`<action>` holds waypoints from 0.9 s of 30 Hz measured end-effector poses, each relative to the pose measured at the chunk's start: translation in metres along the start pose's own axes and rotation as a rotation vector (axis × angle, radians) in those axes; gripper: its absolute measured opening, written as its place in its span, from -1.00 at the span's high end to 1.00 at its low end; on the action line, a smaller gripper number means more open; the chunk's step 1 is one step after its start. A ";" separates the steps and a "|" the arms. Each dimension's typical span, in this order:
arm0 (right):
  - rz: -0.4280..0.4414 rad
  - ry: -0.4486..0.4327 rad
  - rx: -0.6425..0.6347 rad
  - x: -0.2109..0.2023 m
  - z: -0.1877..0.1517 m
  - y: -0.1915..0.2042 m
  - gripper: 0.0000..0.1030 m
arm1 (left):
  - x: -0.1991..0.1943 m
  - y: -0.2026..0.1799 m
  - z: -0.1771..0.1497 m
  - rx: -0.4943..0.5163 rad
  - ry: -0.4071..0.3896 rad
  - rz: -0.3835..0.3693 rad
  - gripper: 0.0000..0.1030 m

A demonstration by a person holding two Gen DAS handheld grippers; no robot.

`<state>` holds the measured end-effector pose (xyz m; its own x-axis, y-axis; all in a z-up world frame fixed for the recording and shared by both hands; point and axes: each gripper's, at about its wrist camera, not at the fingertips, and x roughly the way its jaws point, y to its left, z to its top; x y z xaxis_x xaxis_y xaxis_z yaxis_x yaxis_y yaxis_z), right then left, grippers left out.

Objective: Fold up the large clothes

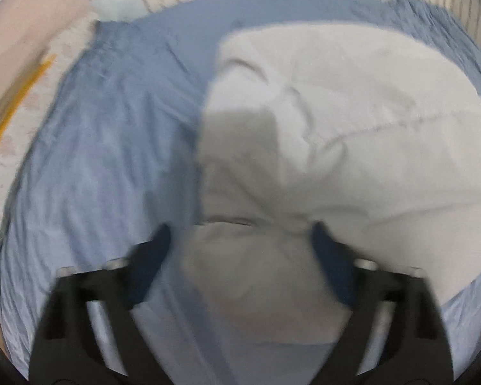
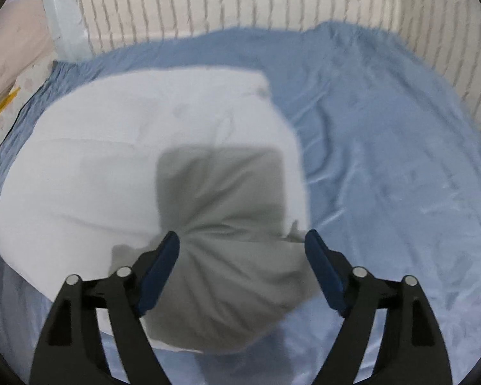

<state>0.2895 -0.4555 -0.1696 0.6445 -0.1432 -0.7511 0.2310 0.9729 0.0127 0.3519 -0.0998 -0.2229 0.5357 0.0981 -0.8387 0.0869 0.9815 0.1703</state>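
On the blue sheet [image 2: 384, 160], a white garment [image 2: 112, 160] lies rumpled, partly folded.

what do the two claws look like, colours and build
Both look alike. The left claw and the right claw each have two matte black, angular linkage arms with cut-out slots, joined by round silver pins. Each finger ends in a flat dark blue pad. No cables, markings or sleeves show. The left view is motion-blurred, so finer detail there is unclear.

Matt white cloth garment [image 2: 118, 160] lies on a creased, faintly glossy blue sheet [image 2: 384, 160].
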 end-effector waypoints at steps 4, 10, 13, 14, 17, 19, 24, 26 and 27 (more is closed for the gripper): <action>-0.025 -0.073 0.018 -0.013 -0.003 -0.008 -0.76 | -0.016 0.009 -0.025 -0.011 0.001 -0.018 -0.86; 0.023 -0.083 0.055 -0.007 -0.003 -0.012 -0.79 | -0.003 0.020 -0.026 -0.024 -0.029 -0.010 -0.94; 0.030 -0.082 0.081 0.003 -0.008 -0.020 -0.79 | -0.018 0.033 -0.035 -0.049 -0.044 -0.017 -0.94; 0.033 -0.081 0.096 0.007 -0.010 -0.023 -0.79 | -0.017 0.040 -0.036 -0.054 -0.044 -0.031 -0.94; 0.080 -0.047 0.172 0.025 -0.020 -0.032 -0.79 | -0.009 0.044 -0.043 -0.057 -0.039 -0.066 -0.94; 0.104 -0.029 0.190 0.036 -0.027 -0.032 -0.79 | -0.007 0.051 -0.053 -0.058 -0.035 -0.084 -0.94; 0.184 -0.002 0.214 0.042 -0.042 -0.028 -0.79 | 0.015 0.021 -0.042 -0.039 -0.048 -0.082 -0.94; 0.209 0.005 0.194 0.040 -0.048 -0.024 -0.80 | 0.017 0.014 -0.044 -0.015 -0.060 -0.065 -0.94; 0.215 0.008 0.175 0.037 -0.051 -0.021 -0.80 | 0.016 0.014 -0.047 -0.008 -0.064 -0.061 -0.94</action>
<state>0.2713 -0.4717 -0.2317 0.6865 0.0652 -0.7242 0.2124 0.9345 0.2855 0.3226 -0.0768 -0.2580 0.5823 0.0281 -0.8125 0.1140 0.9867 0.1159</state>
